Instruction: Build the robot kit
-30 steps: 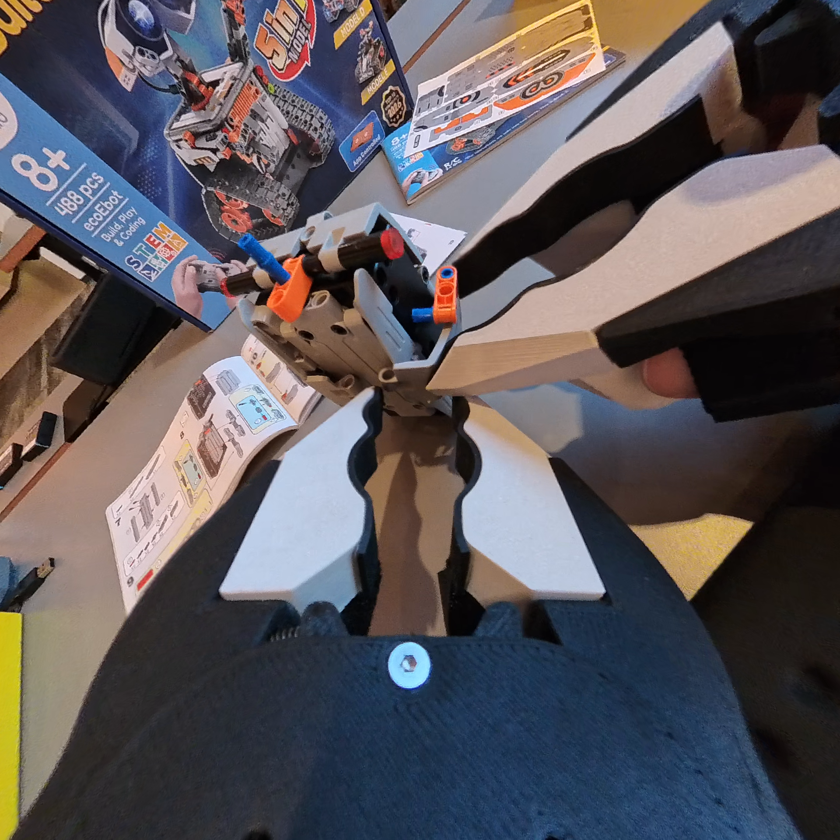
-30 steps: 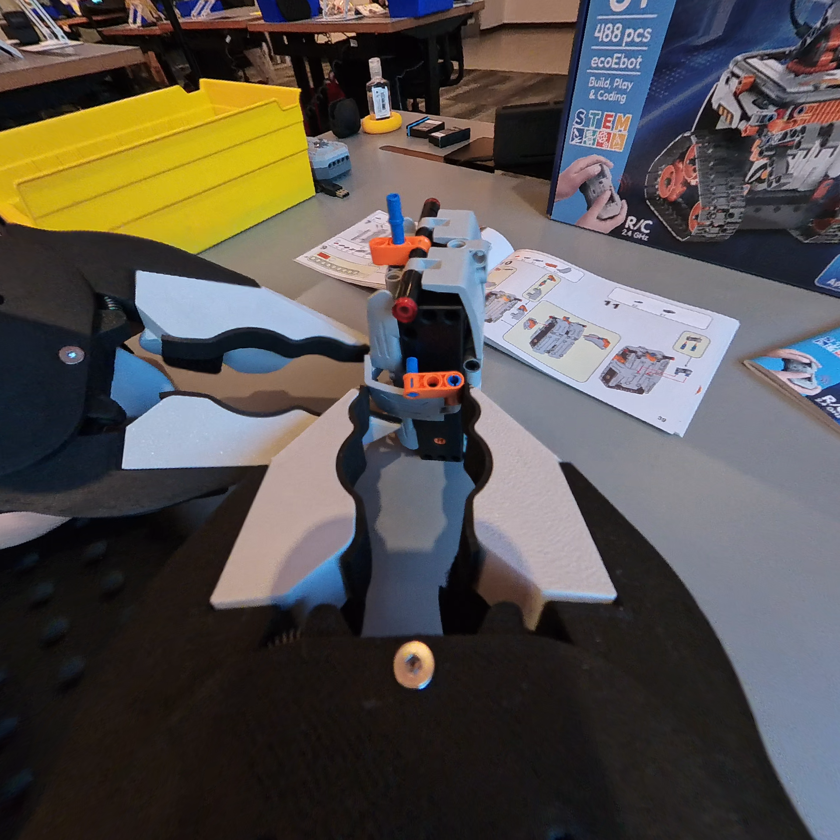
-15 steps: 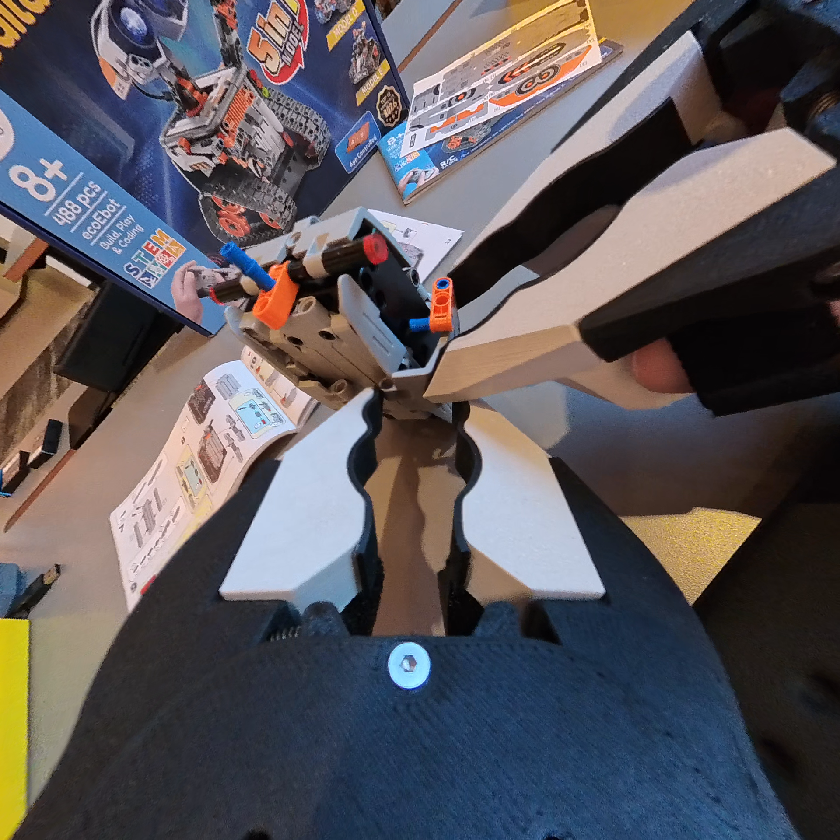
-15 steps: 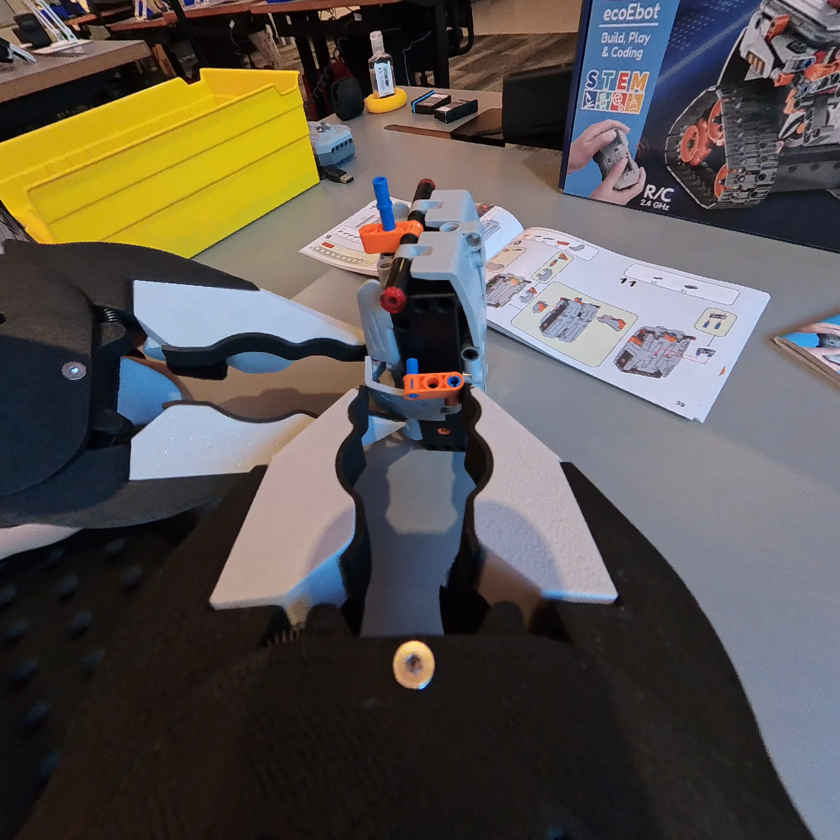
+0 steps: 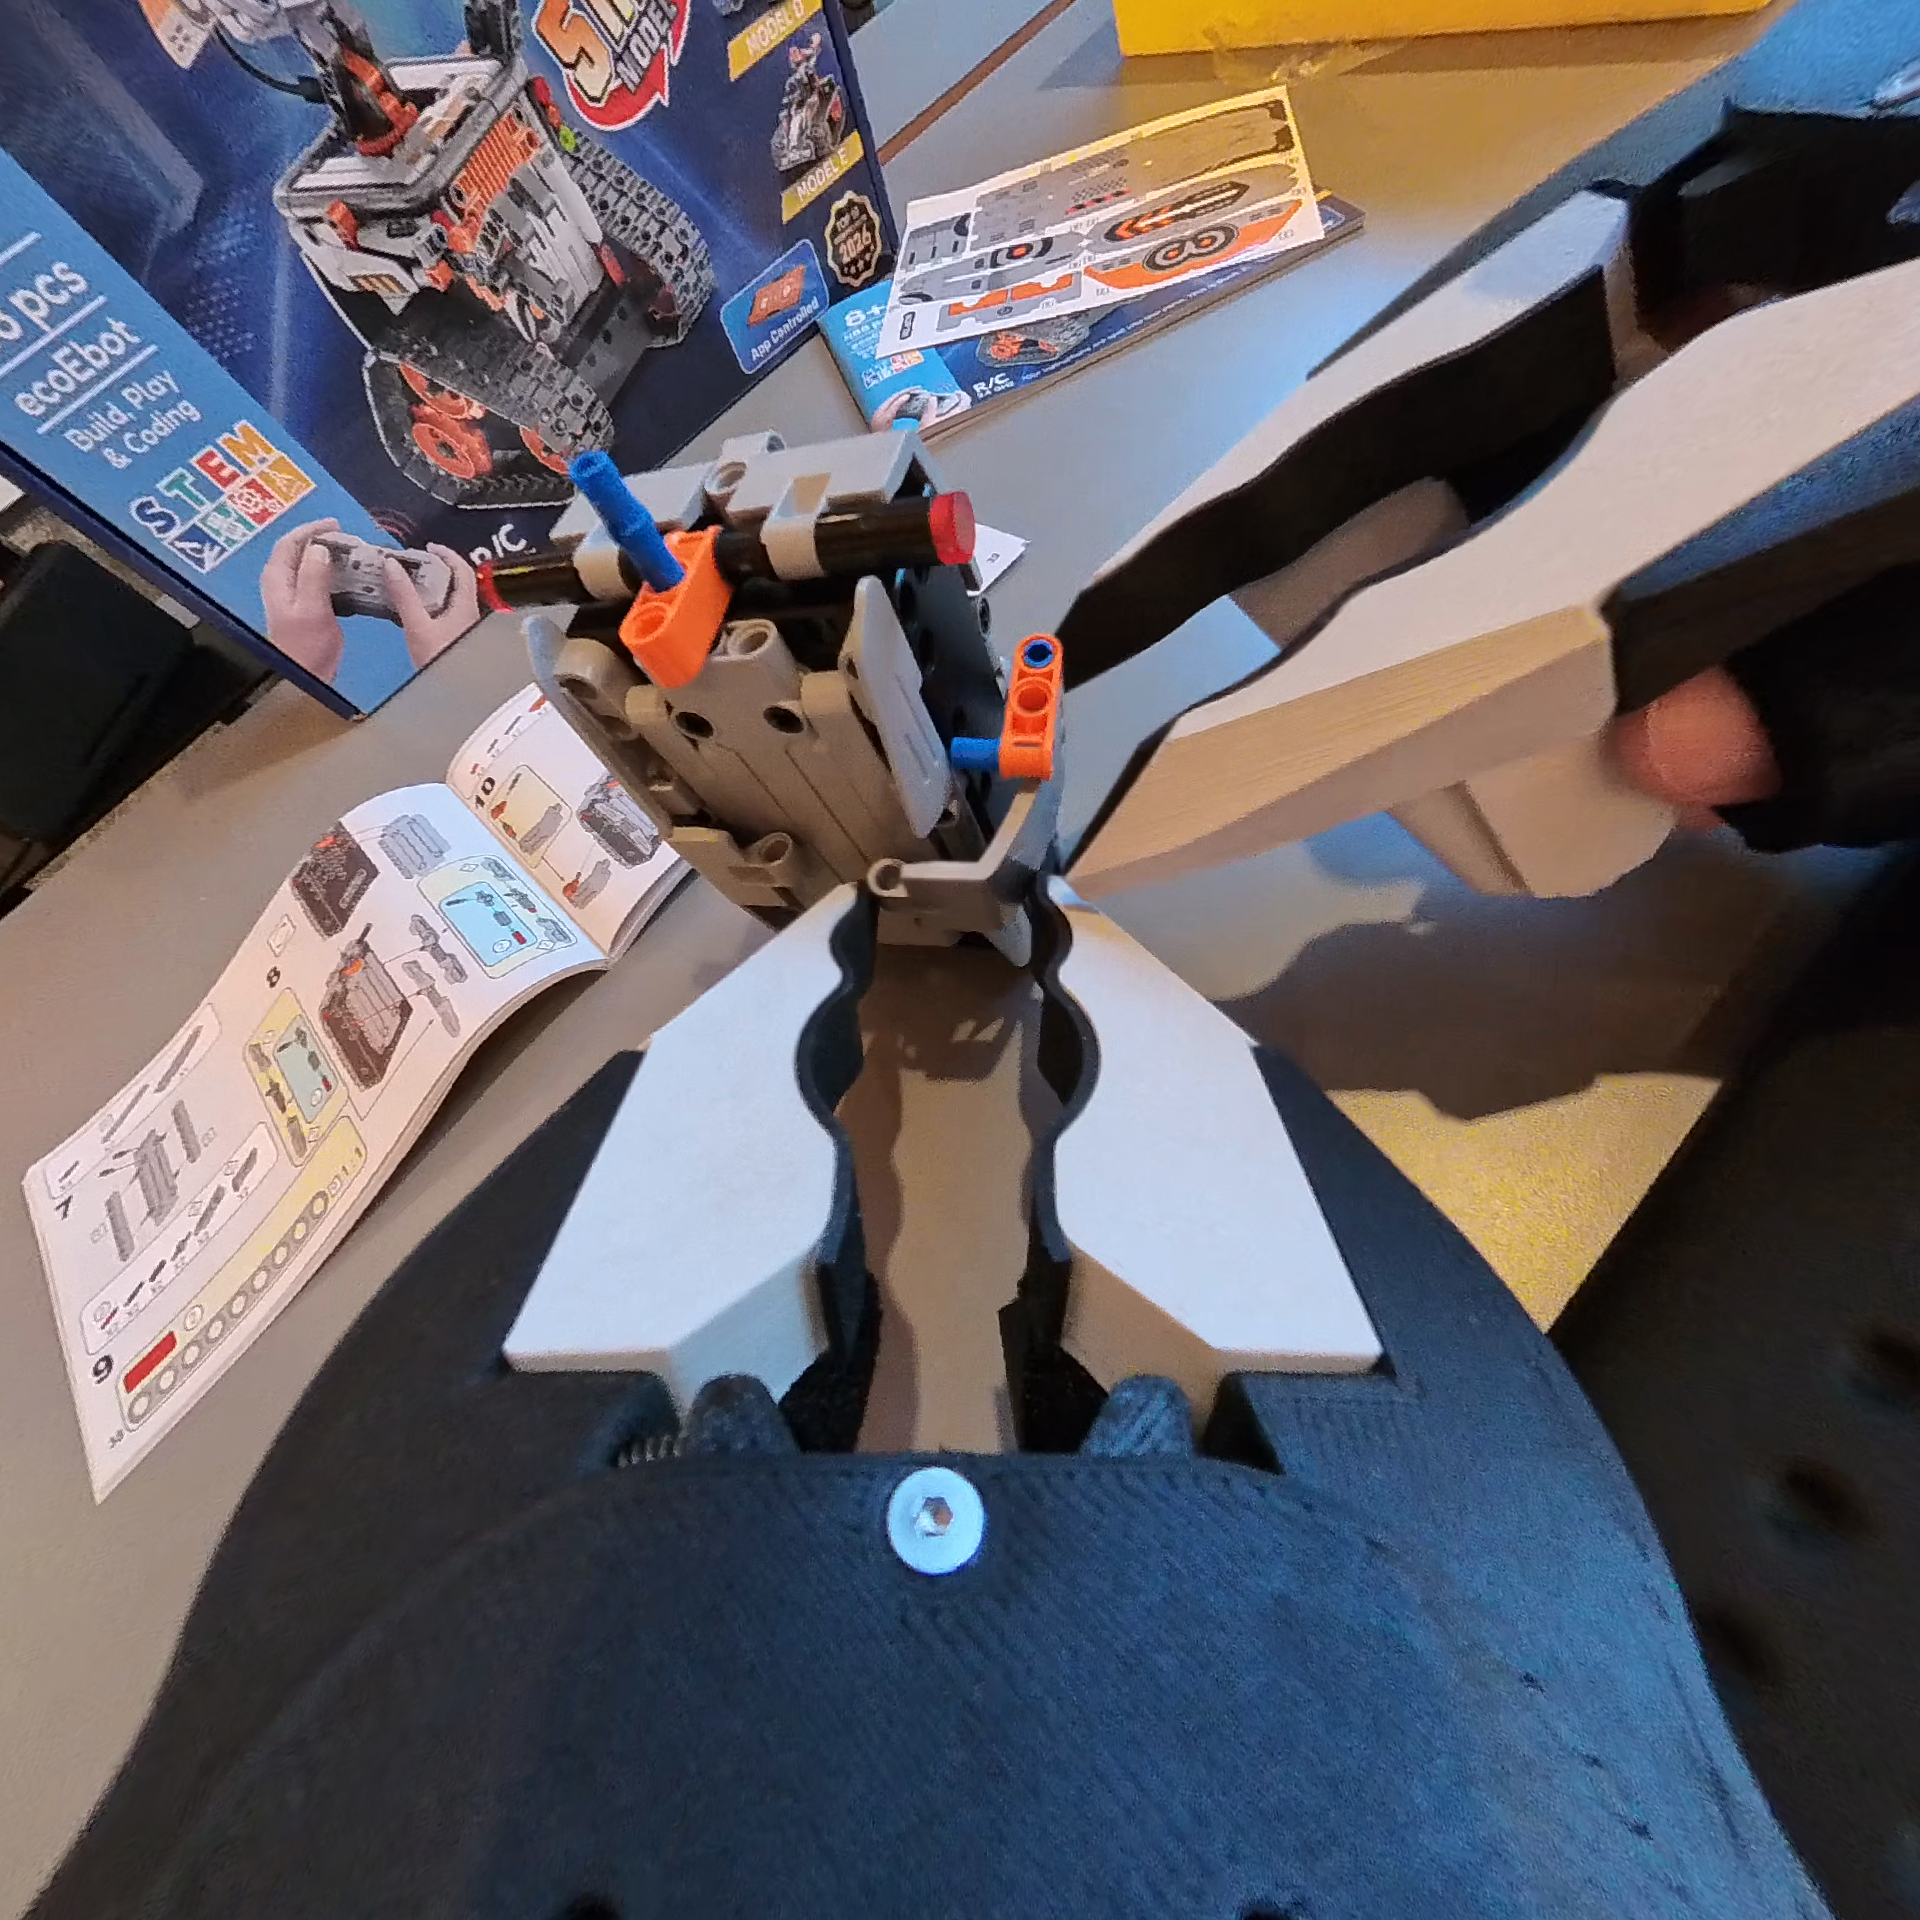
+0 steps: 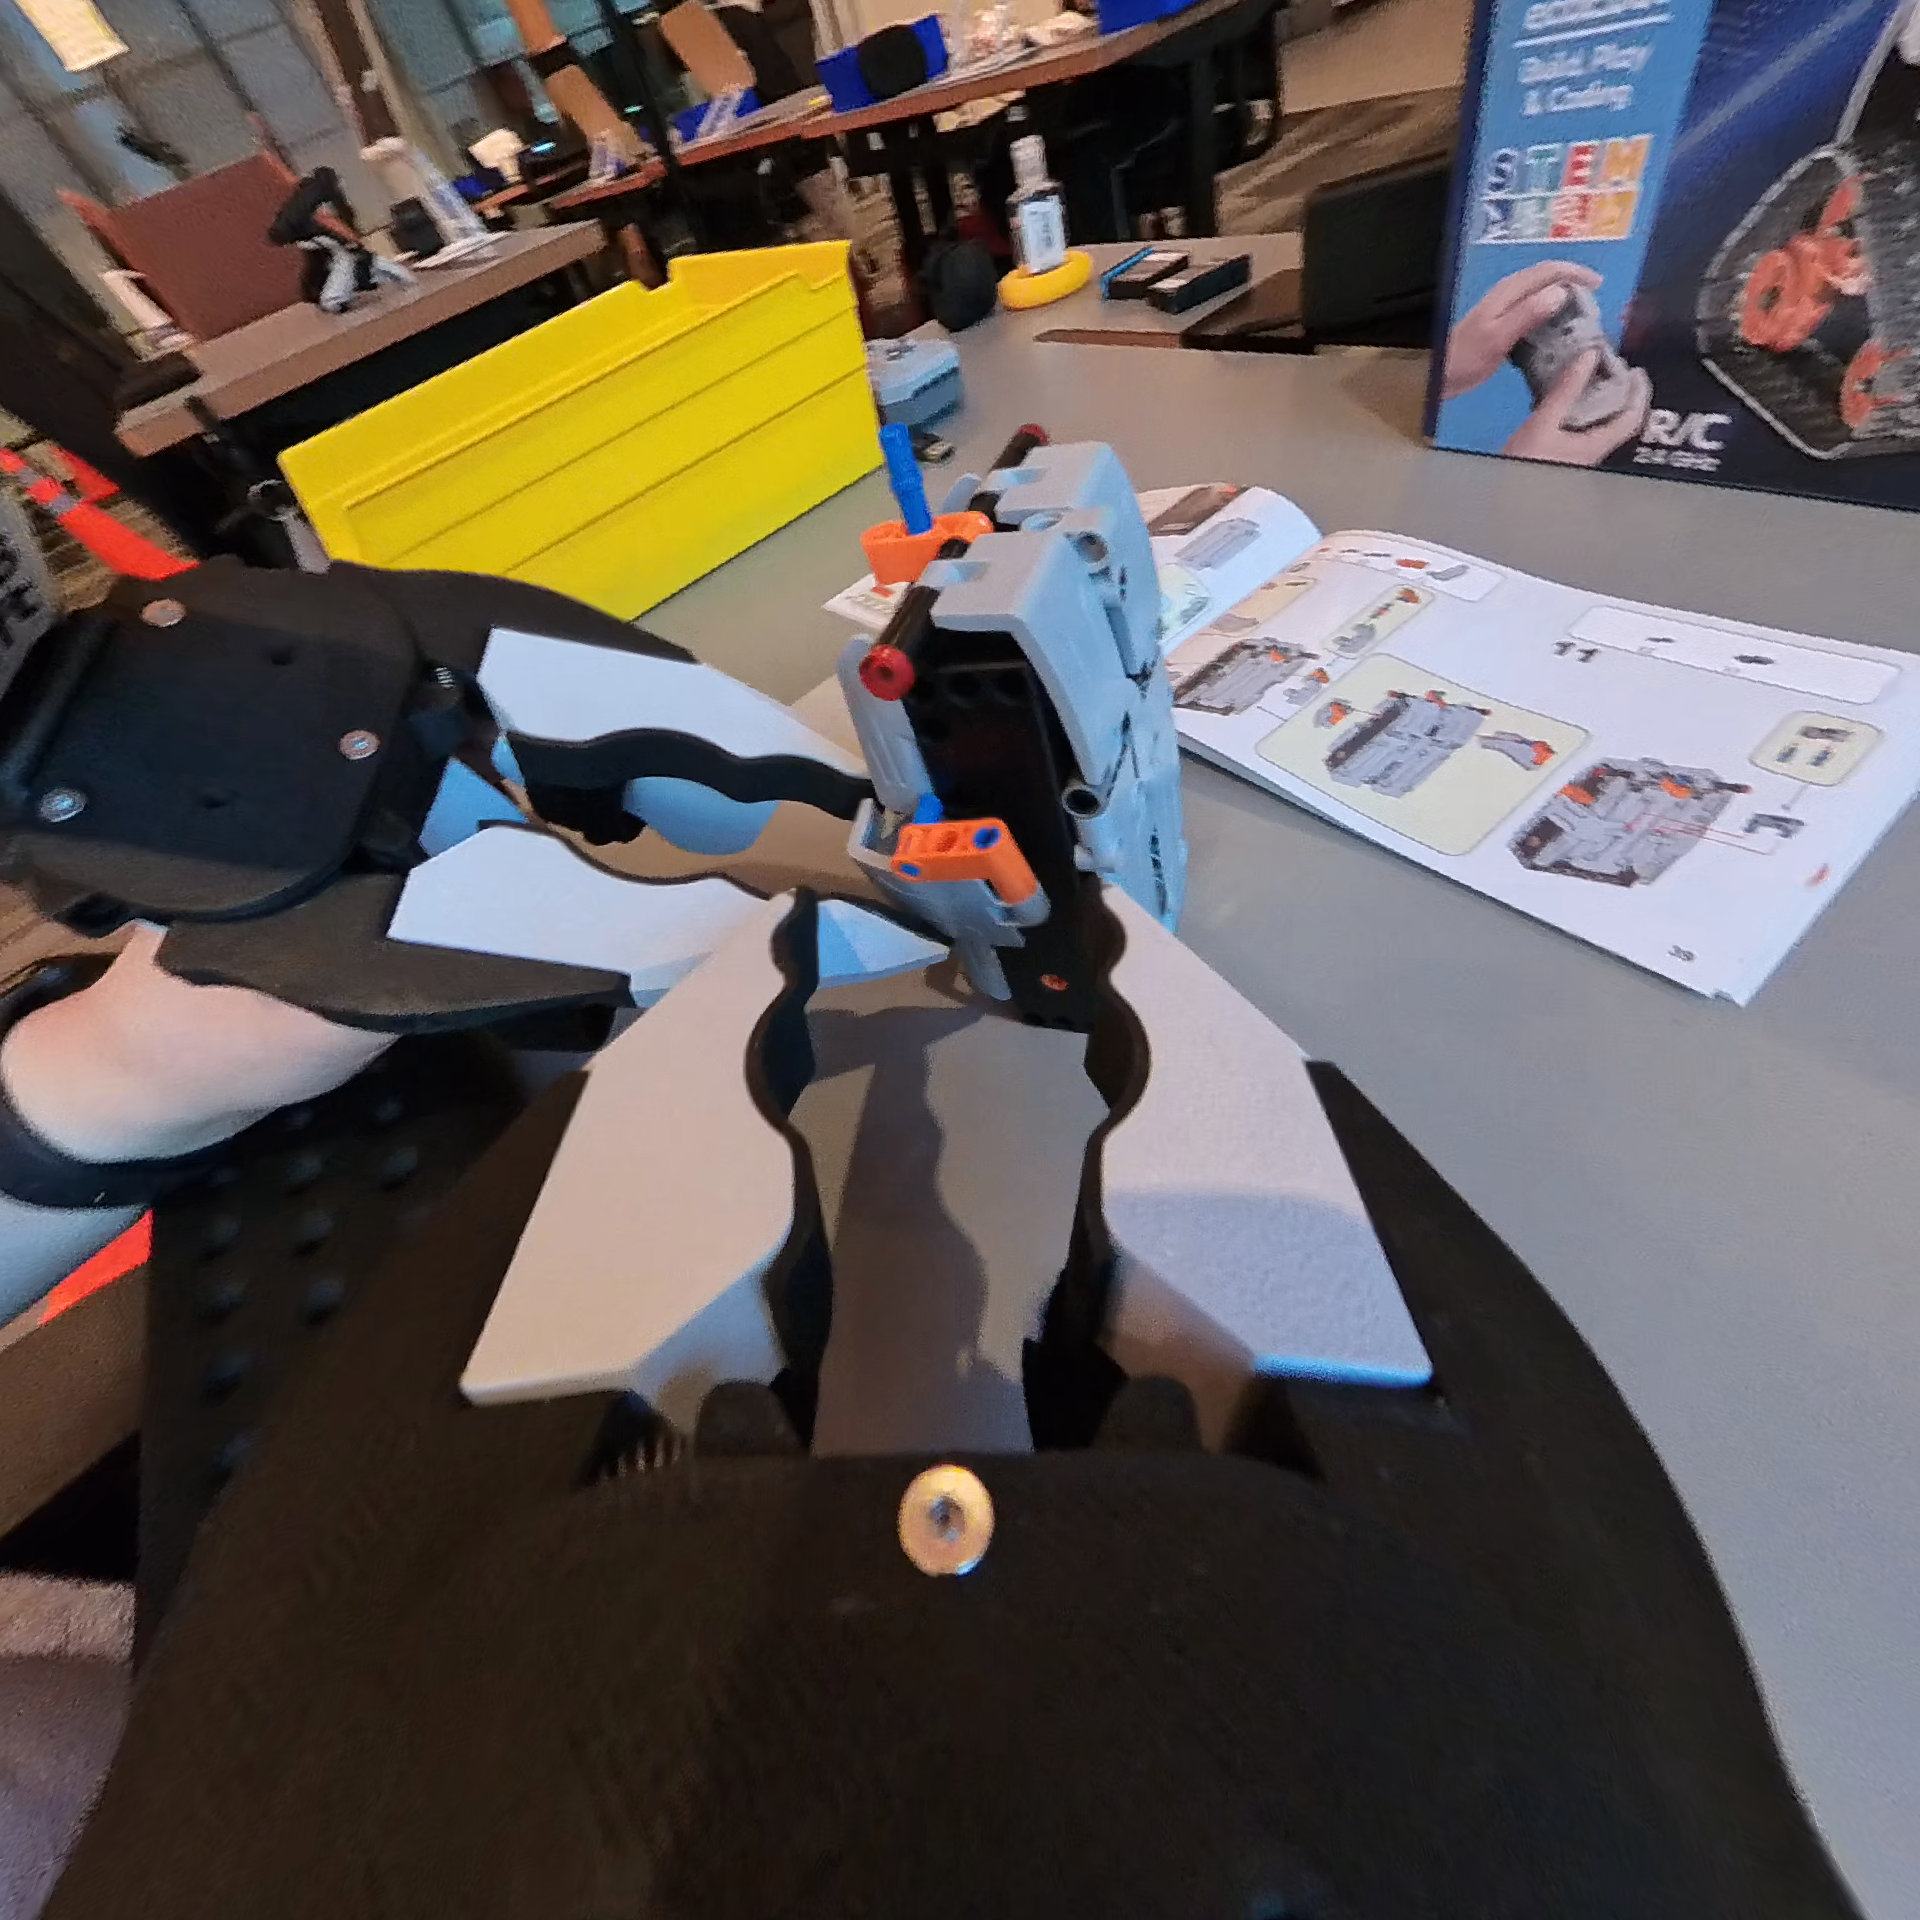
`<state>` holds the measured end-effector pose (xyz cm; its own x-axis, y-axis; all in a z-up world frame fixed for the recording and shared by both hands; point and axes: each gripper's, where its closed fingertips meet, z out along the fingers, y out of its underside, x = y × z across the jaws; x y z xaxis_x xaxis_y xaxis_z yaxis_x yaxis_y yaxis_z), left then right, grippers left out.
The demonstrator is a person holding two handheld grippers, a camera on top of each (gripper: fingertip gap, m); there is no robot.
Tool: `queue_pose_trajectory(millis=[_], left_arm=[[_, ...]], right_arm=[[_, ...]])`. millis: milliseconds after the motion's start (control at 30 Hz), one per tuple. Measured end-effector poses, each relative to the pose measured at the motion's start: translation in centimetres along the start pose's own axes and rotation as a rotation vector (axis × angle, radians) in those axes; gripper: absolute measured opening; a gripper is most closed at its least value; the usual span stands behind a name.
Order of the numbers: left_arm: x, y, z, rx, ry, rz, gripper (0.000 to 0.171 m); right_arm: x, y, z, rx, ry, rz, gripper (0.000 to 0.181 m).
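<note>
A grey and black brick assembly [image 5: 790,748] with orange connectors, blue pins and a red-tipped black axle is held above the grey table [image 6: 1558,1195]. My left gripper [image 5: 956,914] is shut on its lower end. My right gripper [image 5: 1065,764] comes in from the right and straddles the side with the small orange connector [image 5: 1029,707]. In the right wrist view the assembly [image 6: 1049,665] leans right between the tips of my right gripper [image 6: 956,920], which is shut on its black base. There the left gripper [image 6: 894,873] clamps it from the left.
A blue kit box [image 5: 312,260] stands behind, also in the right wrist view [image 6: 1662,260]. An open instruction booklet [image 6: 1507,748] lies on the table. A sticker sheet [image 5: 1101,249] lies on a second booklet. A yellow bin [image 6: 603,447] stands at the left. My left and right fingertips are right by each other.
Both grippers have turned together with the assembly, which now leans to the right in the right wrist view. Both grips are unchanged.
</note>
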<state>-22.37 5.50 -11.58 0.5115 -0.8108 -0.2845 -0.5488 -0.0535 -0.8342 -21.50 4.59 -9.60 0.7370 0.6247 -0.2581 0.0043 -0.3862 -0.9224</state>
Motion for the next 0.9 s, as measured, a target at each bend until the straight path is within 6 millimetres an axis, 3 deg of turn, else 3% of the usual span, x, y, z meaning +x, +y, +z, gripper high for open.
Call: queue_pose_trajectory(millis=[100,233,300,333,400,500,600,833,900], left_arm=[[0.4,0.0,0.0,-0.005,0.018,0.025,0.028],[0.5,0.0,0.1,-0.003,0.036,0.014,0.028],[0.5,-0.1,0.2,0.0,0.045,0.0,0.027],[0.5,-0.1,0.2,0.004,0.05,-0.006,0.027],[0.3,-0.2,0.1,0.014,0.053,-0.022,0.027],[0.2,-0.3,0.0,0.031,0.068,-0.046,0.027],[0.3,-0.3,0.1,0.036,0.09,-0.061,0.027],[0.5,-0.3,0.0,0.048,0.116,-0.08,0.027],[0.5,-0.3,0.1,0.047,0.118,-0.085,0.027]], right_arm=[[0.2,-0.4,-0.5,-0.013,-0.062,-0.087,0.055],[0.8,-1.8,-1.4,0.0,-0.166,-0.339,0.064],[0.5,-1.6,-1.3,-0.024,-0.283,-0.482,0.078],[1.0,-1.1,-1.1,-0.066,-0.306,-0.543,0.088],[2.2,-0.2,-0.5,-0.161,-0.345,-0.615,0.091],[2.2,-0.4,-0.1,-0.181,-0.492,-0.565,0.07],[2.4,-1.5,1.0,-0.156,-0.561,-0.496,0.098],[1.3,-3.0,1.3,-0.074,-0.722,-0.445,0.085],[1.4,-2.6,1.3,-0.085,-0.749,-0.448,0.087]])
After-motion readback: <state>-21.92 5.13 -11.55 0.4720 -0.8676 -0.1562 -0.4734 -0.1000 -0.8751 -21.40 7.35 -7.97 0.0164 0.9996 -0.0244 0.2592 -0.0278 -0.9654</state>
